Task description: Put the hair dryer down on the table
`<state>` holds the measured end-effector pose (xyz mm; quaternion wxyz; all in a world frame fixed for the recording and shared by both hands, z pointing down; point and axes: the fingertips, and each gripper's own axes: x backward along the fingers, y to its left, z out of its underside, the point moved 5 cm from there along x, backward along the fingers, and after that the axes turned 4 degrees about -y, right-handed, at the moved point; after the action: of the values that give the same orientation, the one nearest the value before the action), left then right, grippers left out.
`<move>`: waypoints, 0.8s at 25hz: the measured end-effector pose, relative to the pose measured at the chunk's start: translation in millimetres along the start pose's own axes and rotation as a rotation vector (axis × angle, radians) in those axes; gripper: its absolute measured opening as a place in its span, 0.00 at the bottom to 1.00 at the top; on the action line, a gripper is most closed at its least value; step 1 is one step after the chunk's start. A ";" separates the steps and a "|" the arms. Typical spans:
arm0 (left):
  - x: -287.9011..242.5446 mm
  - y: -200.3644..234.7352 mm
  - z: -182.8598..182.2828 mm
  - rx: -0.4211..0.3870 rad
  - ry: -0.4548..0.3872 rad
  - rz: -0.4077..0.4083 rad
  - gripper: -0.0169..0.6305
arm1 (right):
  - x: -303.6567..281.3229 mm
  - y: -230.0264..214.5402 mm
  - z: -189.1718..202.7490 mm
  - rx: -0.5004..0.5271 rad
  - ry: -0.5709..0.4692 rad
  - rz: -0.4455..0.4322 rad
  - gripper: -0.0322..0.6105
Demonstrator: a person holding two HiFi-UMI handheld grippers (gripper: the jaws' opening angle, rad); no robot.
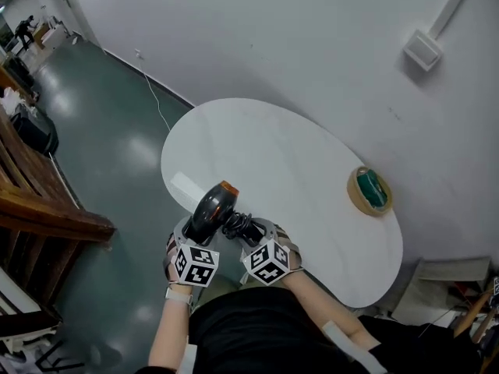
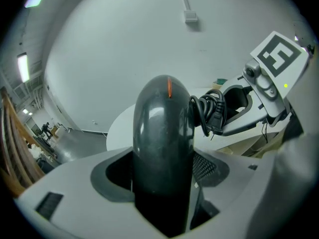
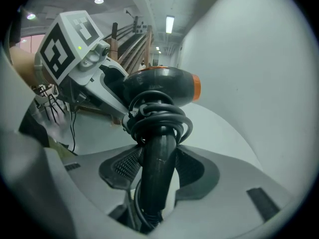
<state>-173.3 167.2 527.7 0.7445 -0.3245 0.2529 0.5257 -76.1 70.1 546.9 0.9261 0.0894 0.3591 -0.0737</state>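
Note:
A dark grey hair dryer (image 1: 209, 206) with an orange nozzle ring is held over the near left edge of the white oval table (image 1: 296, 162). My left gripper (image 1: 199, 226) is shut on its barrel (image 2: 162, 128), which fills the gap between the jaws. My right gripper (image 1: 248, 234) is shut on its handle (image 3: 155, 168), just below the black cord (image 3: 158, 117) coiled round it. The two grippers sit side by side, close to my body. Whether the dryer touches the tabletop is hidden.
A roll of tan tape (image 1: 369, 191) with a green core lies near the table's right edge. A wooden stair rail (image 1: 39, 205) stands at the left over the grey floor. A white wall (image 1: 312, 45) rises behind the table, and boxes (image 1: 437, 287) lie at the lower right.

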 end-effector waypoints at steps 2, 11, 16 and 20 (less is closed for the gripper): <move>-17.3 -5.7 -18.3 -0.023 0.005 0.019 0.54 | 1.2 -21.6 8.2 -0.026 0.003 0.014 0.38; -81.9 -41.4 -71.7 -0.158 0.021 0.144 0.54 | 10.5 -81.0 55.6 -0.183 0.028 0.103 0.38; -119.5 -45.9 -80.1 -0.242 -0.028 0.237 0.54 | -1.4 -93.7 73.6 -0.262 0.069 0.216 0.38; -150.3 -55.3 -104.5 -0.303 -0.054 0.324 0.54 | 0.6 -117.9 85.6 -0.340 0.098 0.293 0.37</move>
<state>-172.7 -17.1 578.5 0.5995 -0.3736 0.1998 0.6790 -43.6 -63.4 595.4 0.9102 -0.0132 0.3939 0.1276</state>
